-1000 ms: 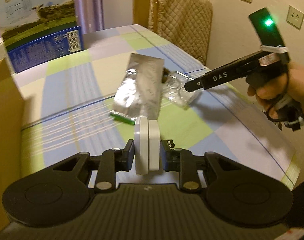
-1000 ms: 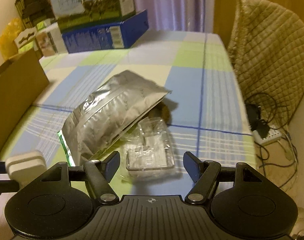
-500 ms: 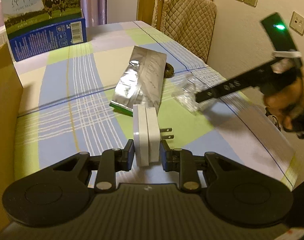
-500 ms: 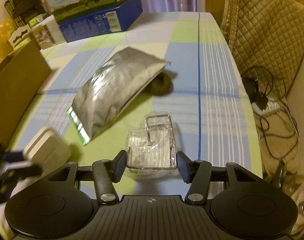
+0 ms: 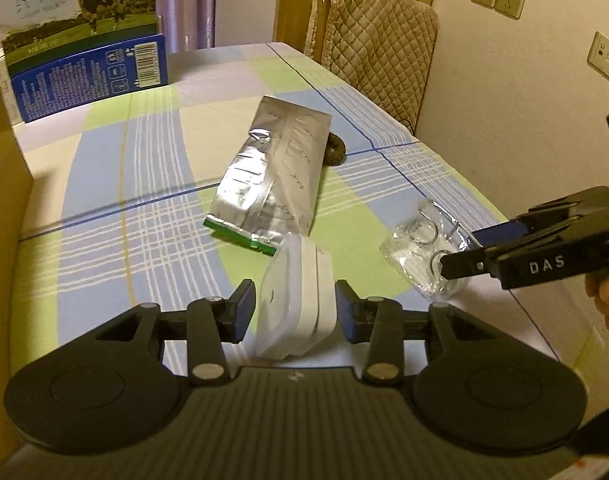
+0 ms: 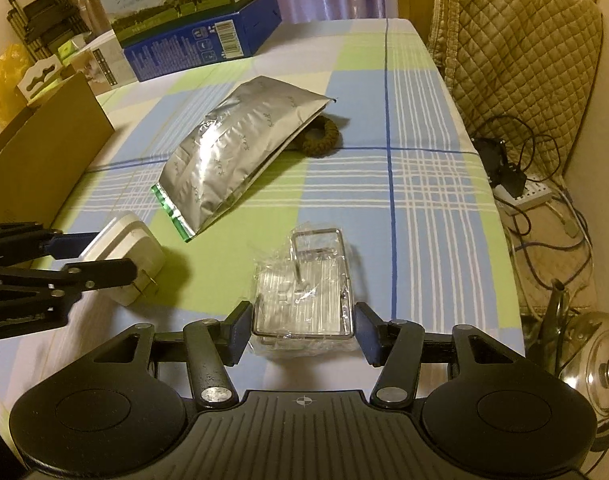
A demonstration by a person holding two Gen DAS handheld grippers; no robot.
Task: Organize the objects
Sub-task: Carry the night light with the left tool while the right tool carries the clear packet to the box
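On the checked cloth of the counter (image 6: 420, 128), the left gripper (image 5: 295, 307) has its pads sitting either side of a white plug adapter (image 5: 300, 300), and there's a visible gap on both sides, so the jaws look parted rather than clamped; the adapter is tilted and a bit blurred, so hard to say if a pad is touching it. From the right wrist view the adapter (image 6: 124, 248) is at about 9 o'clock with its prongs pointing toward the middle of the counter. The right gripper (image 6: 303, 330) is spread around a clear plastic packet (image 6: 302, 292) with a wire frame inside, pads just beside its edges, not squeezing it as far as I can see. Up at 11 o'clock from that packet lies a silver foil pouch (image 6: 240, 148) flat on the cloth, green strip on its near end, and a brown braided hair tie (image 6: 322, 136) peeks out from under its far corner. A cardboard box (image 6: 44, 148) stands along the left edge, and a blue milk carton box (image 6: 200, 40) sits at the far end around 11 o'clock.
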